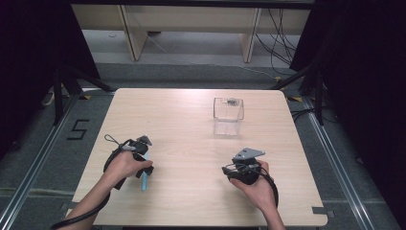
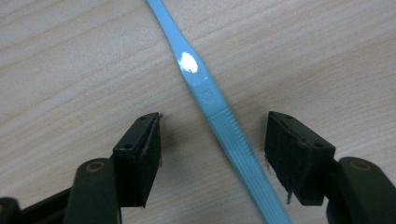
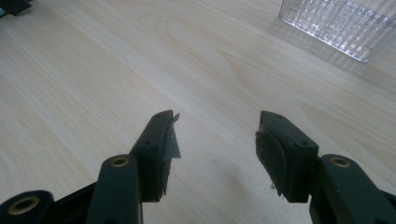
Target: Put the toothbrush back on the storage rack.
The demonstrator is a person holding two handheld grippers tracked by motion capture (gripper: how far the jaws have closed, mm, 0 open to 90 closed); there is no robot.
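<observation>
on the pale wooden table [image 1: 191, 143] a light blue toothbrush-like handle [image 2: 219, 116] lay flat near the person's left side, running away from the left gripper [image 2: 212, 144]. in the left gripper view the two black jaws stood wide apart, one on each side of the ribbed part of the handle, neither pad touching it; a bright white glare spot sat on the narrower neck farther up (the far end ran out of the picture, so what it carried could not be told). from the high view the left hand [image 1: 125, 165] held that gripper tipped down over the blue handle [image 1: 144, 175].

the right gripper [image 3: 217, 140] was held by the right hand [image 1: 256, 184] near the table's right front, its jaws also spread wide with only bare wood between them. a clear ribbed plastic box [image 1: 228, 115] stood well apart from both grippers, toward the far middle of the table; its corner showed at the upper right of the right gripper view.
</observation>
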